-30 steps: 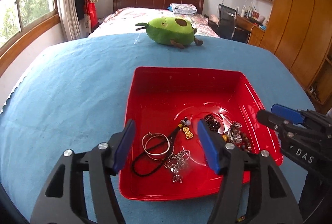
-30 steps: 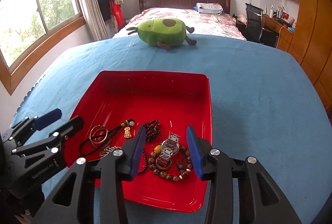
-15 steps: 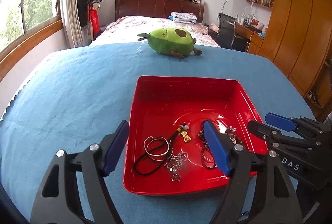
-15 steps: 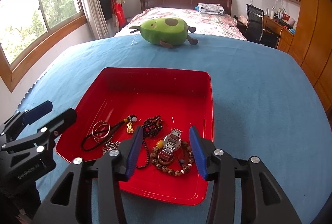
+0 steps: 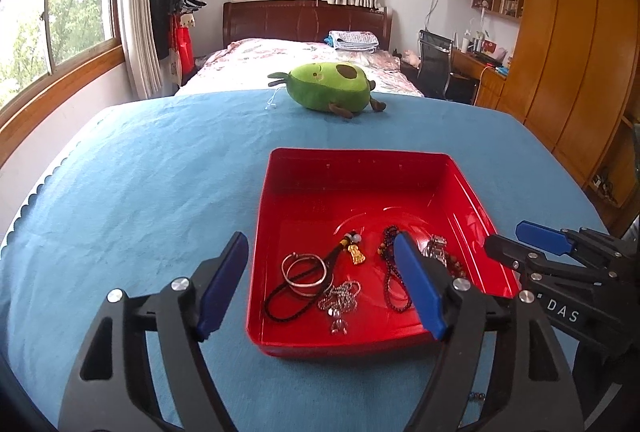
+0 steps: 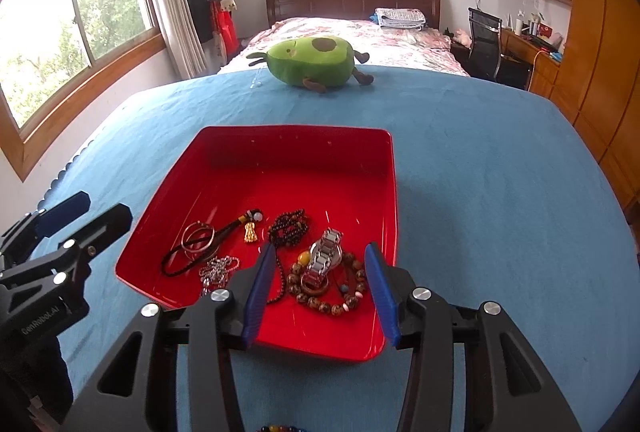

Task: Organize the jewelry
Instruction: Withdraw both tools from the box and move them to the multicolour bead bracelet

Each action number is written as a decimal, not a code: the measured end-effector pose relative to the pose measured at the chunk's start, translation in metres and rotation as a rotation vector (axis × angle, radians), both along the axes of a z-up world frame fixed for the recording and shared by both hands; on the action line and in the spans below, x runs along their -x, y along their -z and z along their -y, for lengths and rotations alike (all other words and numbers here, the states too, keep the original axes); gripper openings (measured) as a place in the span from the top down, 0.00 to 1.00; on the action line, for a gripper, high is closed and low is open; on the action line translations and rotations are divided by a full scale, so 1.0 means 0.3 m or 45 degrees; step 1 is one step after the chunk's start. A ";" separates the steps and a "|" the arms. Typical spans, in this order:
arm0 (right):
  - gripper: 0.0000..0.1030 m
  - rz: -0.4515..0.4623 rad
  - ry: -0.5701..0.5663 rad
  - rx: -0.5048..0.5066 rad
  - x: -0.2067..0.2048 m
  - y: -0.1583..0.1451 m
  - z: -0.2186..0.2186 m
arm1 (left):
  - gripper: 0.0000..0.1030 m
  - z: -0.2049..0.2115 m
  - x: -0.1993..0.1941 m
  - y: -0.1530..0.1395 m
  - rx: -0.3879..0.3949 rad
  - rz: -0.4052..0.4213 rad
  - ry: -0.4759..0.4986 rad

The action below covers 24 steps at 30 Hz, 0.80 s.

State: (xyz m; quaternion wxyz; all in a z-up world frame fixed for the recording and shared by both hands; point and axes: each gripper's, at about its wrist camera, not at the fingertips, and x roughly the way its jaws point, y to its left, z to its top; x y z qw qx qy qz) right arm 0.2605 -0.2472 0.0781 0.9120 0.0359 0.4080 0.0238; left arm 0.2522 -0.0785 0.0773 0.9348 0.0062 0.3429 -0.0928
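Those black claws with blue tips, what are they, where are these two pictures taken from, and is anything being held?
They are hand-held two-finger grippers, one in each of a person's hands; no robot arm is involved. Each carries a wide-angle camera looking forward along its fingers. One picture looks out over the left gripper, the other over the right gripper, and each also catches the other gripper at its edge.

On the blue cloth sits a red plastic tray holding jewelry: silver bangles, a black cord with a gold charm, a silver chain, dark bead strings, a metal-link watch and a brown bead bracelet. A green avocado plush toy lies beyond.

Nothing is held: both grippers are open, and the left's jaws have just been opening with nothing gripped between them.
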 end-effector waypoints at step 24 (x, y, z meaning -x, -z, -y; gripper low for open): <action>0.71 -0.309 -0.190 -0.140 0.393 0.212 -0.001 | 0.21 -0.123 0.308 0.201 -0.001 -0.279 0.018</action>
